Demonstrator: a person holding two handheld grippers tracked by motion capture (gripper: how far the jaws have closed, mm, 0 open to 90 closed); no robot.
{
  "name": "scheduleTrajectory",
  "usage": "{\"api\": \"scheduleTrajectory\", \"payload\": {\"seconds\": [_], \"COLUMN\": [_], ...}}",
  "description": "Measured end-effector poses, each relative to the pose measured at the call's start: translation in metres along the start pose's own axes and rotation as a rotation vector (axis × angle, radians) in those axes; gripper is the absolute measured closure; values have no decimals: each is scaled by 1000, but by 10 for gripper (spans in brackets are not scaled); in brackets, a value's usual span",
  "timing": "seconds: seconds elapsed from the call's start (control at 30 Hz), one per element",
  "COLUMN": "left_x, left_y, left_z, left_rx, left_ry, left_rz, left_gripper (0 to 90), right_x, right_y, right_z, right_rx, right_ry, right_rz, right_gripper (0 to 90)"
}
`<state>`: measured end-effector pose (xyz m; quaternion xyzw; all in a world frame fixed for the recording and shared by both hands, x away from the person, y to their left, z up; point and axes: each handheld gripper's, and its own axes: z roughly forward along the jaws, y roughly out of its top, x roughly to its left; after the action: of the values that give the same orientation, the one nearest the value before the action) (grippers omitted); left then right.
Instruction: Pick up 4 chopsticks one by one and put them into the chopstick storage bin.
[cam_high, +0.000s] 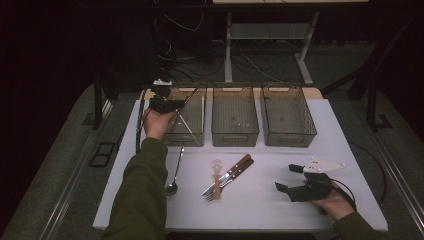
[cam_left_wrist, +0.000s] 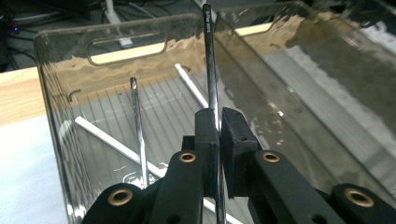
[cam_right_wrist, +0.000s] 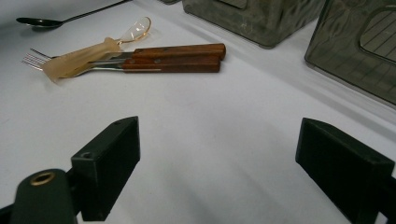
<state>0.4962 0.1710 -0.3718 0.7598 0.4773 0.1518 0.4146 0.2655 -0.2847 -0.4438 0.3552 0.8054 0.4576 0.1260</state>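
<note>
Directly below and ahead of the left gripper (cam_left_wrist: 218, 135) sits the leftmost bin (cam_left_wrist: 56, 93), its far wall beyond the fingertips. The jaws are pinched tight on a thin metal rod (cam_left_wrist: 211, 79), whose long axis runs up past the pads toward that wall, its lower end slanting into the bin. The right gripper (cam_right_wrist: 219, 154) rests well apart, jaws wide and holding nothing, nearer the wooden-handled cutlery (cam_right_wrist: 173, 58).

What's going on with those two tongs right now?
Left tongs shut on a thin metal utensil, over the left bin. Right tongs open, empty, above the table. Nothing in the way.
</note>
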Motion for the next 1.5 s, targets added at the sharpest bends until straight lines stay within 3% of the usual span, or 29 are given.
{"api": "scheduleTrajectory", "payload": {"seconds": [0.1, 0.13, 0.3, 0.37, 0.57, 0.7, 0.87, 1.2, 1.5], "left_x": [0, 0, -2, -4, -11, -17, -31, -58, -69], "left_y": [-1, -1, -3, -5, -10, -14, -20, -53, -86], "left_z": [5, 6, 6, 3, -10, -20, -34, -60, -79], "left_rx": [-14, -17, 4, -13, -17, -9, -9, -13, -18], "left_ry": [37, 52, 43, 46, 12, -35, -48, -96, -93], "left_rz": [-1, -1, 1, 4, 27, 34, 67, 103, 123], "left_gripper": [819, 739, 609, 577, 471, 416, 363, 384, 572], "right_x": [0, 1, 1, 1, 2, 2, 2, 2, 1], "right_y": [0, 0, 0, 0, 0, 0, 0, 0, 0], "right_z": [0, 0, 0, 0, 1, 2, 2, 2, 2], "right_rx": [-2, -3, -3, -1, 1, 6, 6, 9, 10], "right_ry": [3, 3, 3, 2, 0, 0, -1, -5, -11], "right_rz": [-2, -1, -1, -2, -9, -6, -6, -6, -4], "right_gripper": [137, 137, 137, 137, 137, 137, 138, 137, 137]}}
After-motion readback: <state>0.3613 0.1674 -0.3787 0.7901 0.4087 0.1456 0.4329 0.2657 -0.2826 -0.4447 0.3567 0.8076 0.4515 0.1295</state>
